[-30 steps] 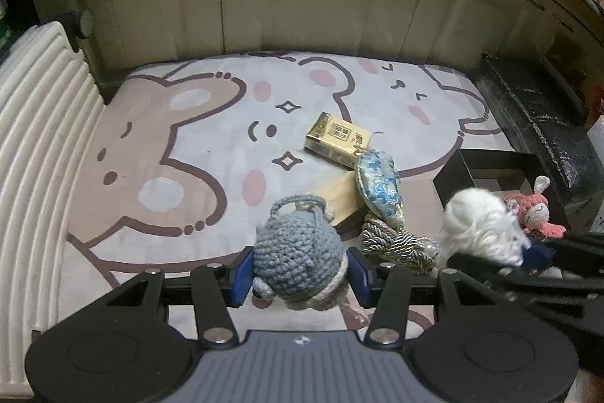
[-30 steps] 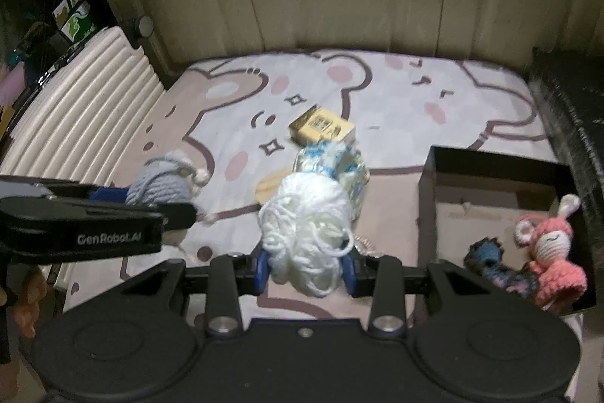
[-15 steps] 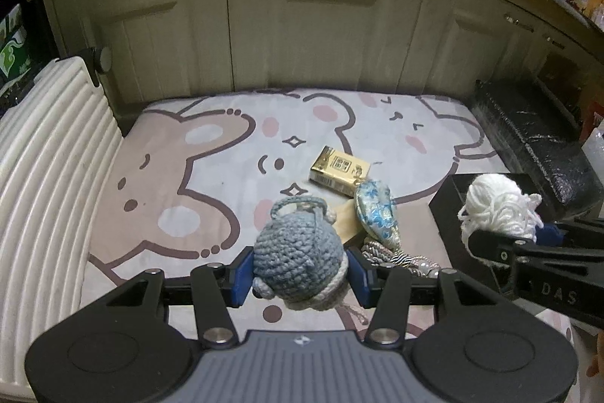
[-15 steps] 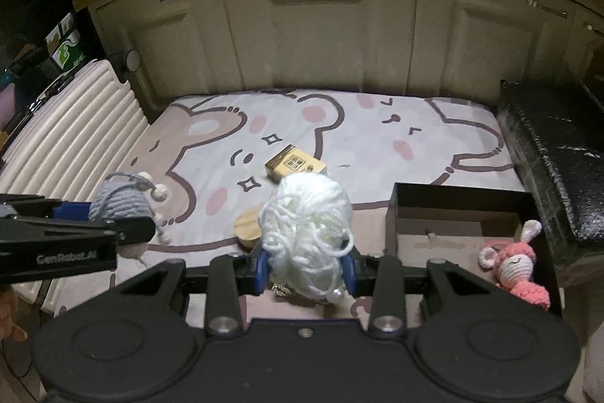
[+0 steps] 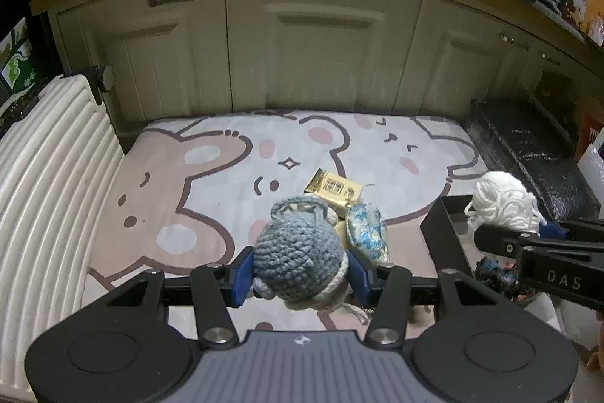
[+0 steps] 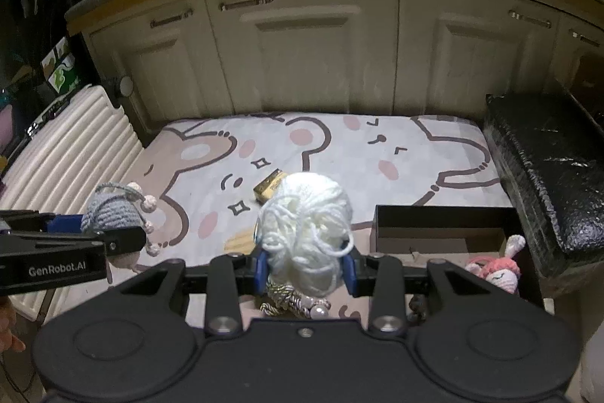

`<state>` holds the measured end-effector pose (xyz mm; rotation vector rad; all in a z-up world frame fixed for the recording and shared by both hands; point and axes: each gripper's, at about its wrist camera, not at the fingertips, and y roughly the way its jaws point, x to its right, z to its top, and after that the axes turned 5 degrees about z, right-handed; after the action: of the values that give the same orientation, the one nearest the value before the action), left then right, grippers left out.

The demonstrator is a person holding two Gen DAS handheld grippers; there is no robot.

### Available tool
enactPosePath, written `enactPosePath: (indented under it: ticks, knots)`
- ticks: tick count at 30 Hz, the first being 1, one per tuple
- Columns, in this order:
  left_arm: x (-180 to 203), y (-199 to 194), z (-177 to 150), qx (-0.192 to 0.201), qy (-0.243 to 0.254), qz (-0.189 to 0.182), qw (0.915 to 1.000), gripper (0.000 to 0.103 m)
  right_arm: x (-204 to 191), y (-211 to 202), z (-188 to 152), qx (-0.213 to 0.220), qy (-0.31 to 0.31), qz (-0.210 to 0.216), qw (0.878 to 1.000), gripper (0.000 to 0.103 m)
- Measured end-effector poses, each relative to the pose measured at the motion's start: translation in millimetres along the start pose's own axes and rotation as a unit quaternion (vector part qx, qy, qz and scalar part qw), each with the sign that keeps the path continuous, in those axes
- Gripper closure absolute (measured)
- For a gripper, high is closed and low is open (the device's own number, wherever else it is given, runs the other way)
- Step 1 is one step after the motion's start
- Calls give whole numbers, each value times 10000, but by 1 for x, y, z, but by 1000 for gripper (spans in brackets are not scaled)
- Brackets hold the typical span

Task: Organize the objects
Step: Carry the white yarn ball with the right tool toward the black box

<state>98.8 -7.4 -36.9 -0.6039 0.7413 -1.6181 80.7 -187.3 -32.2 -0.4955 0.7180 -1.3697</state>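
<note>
My left gripper (image 5: 300, 272) is shut on a grey-blue crocheted toy (image 5: 296, 253) and holds it above the bear-print mat (image 5: 211, 184). My right gripper (image 6: 305, 269) is shut on a white ball of yarn (image 6: 307, 229), held above the mat left of the black box (image 6: 445, 227). The yarn also shows in the left wrist view (image 5: 504, 201), and the crocheted toy shows in the right wrist view (image 6: 113, 212). On the mat lie a gold box (image 5: 334, 189), a blue floral pouch (image 5: 366, 233) and a braided cord with pearls (image 6: 294, 301). A pink crocheted bunny (image 6: 494, 269) lies in the black box.
Cream cabinet doors (image 5: 321, 51) stand behind the mat. A white ribbed panel (image 5: 41, 176) runs along the left. A black wrapped block (image 6: 547, 169) lies to the right, behind the black box. A dark blue knitted toy (image 5: 494, 270) shows under the right gripper's arm.
Both grippers have risen and pulled back with their loads, so more of the cabinets shows. The yarn has moved right, towards the black box.
</note>
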Motion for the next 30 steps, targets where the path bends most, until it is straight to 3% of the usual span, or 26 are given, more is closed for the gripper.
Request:
enactPosePath:
  ticks: [13,24,30]
  knots:
    - [44,-8,15,239,33,-307,9992,51,26,-19,22,28,-199,-241,9995,64]
    - [90,-3,24,335,146,-763,9964,51,62,-33,36,125,232,-539,9982,64]
    - [118,9,21,185,419,-1093,9930,51,84,-31,28,122,515,-562,9970,64]
